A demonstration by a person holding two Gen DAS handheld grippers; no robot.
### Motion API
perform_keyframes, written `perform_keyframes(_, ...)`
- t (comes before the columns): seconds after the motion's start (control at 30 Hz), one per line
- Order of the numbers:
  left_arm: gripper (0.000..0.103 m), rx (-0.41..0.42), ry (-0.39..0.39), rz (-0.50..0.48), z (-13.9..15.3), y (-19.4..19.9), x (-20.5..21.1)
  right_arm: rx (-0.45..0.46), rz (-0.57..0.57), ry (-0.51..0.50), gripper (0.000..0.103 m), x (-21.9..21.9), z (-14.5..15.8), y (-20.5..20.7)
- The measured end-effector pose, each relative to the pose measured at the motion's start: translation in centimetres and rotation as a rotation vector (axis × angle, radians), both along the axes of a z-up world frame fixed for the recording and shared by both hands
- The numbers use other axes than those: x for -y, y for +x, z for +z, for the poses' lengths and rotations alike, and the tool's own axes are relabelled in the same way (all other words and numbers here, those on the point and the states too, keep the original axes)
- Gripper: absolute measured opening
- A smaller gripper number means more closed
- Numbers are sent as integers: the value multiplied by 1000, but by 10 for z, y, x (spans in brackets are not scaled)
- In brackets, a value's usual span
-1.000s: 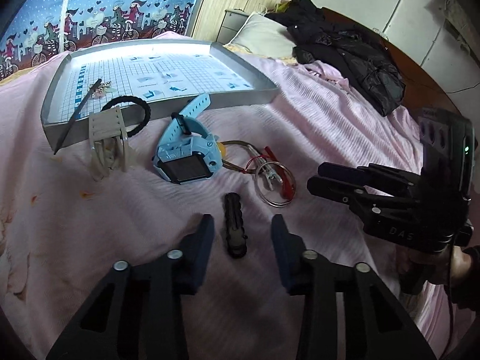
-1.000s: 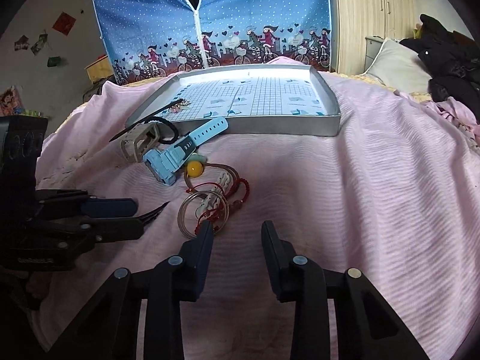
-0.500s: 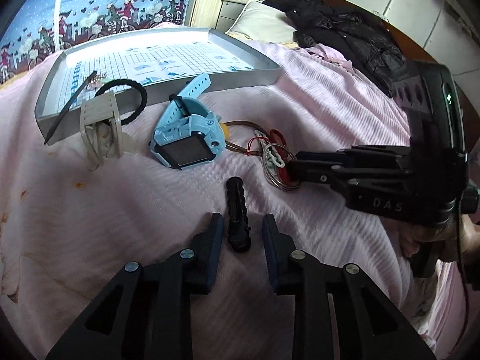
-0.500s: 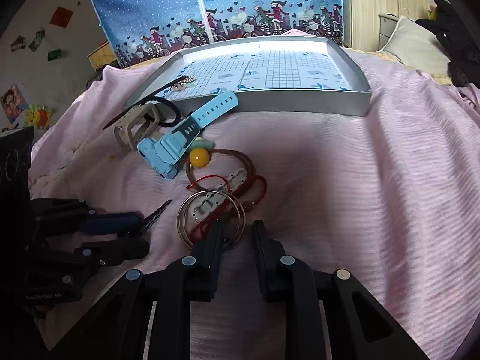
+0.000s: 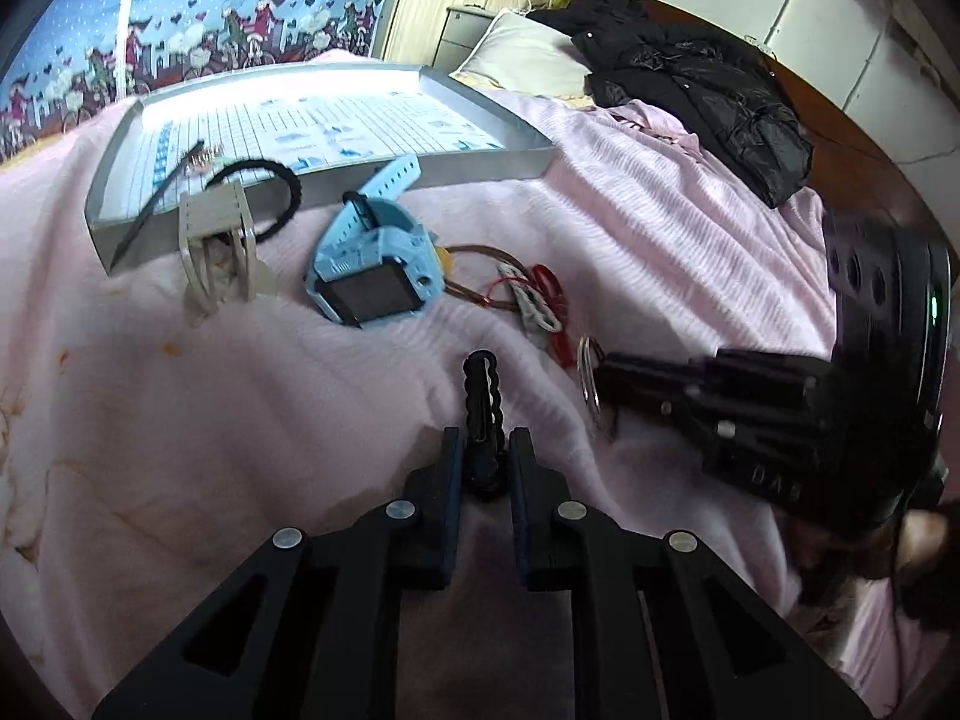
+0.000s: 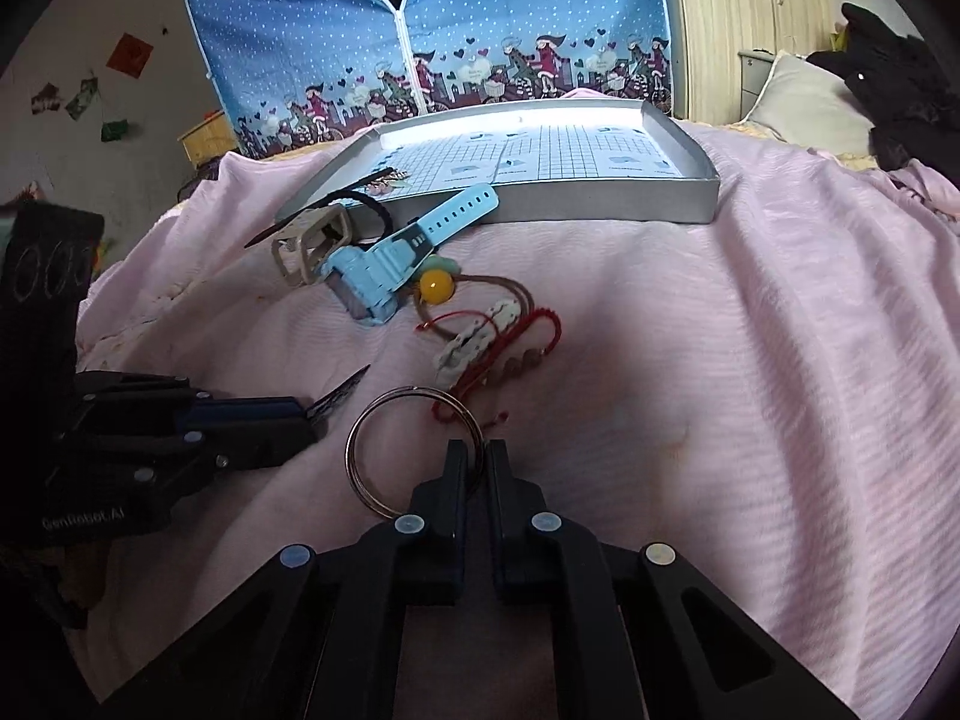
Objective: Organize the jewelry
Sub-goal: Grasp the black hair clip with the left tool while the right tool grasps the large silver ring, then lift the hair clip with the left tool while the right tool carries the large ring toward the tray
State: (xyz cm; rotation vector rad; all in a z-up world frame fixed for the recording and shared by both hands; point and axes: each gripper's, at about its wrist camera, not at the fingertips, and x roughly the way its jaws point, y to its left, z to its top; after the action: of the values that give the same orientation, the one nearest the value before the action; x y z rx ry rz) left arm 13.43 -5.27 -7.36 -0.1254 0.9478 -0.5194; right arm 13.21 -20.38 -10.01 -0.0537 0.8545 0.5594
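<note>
My left gripper (image 5: 485,461) pinches the near end of the black hair clip (image 5: 482,402), its length pointing up-frame toward the tray (image 5: 420,171) at upper left — my right gripper (image 6: 475,474) is pressed on the ring (image 6: 366,468).

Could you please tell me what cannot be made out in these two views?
- Left wrist: the hair clip's rear end, hidden between the left tongs.
- Left wrist: the right tongs, motion-blurred.
- Right wrist: the ring's near edge, behind the tongs' fingers.
- Both: trinkets in the tray, too small.
</note>
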Motion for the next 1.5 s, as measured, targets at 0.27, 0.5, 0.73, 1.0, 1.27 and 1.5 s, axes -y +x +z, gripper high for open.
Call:
perform_keyframes(0.27, 11, -46, -91, 43, 5, -9, -7, 66, -18, 59, 4, 5, 9, -15)
perform_keyframes(0.5, 11, -46, -90, 53, 5, -10, -6, 26, -7, 51, 4, 3, 6, -11)
perform_keyframes(0.73, 11, -89, -86, 124, 5, -7, -13, -29, 6, -23, 6, -7, 1, -3)
perform_keyframes(1.0, 12, -140, -18, 95, 4, -7, -12, -147, 100, -146, 11, -20, 0, 11)
perform_keyframes(1.27, 12, -225, -56, 39, 0, 1, -23, -225, 145, -193, 12, -26, -5, 24)
perform_keyframes(1.5, 12, -228, -48, 31, -3, 0, -24, -212, 110, -147, 12, -30, -13, 30)
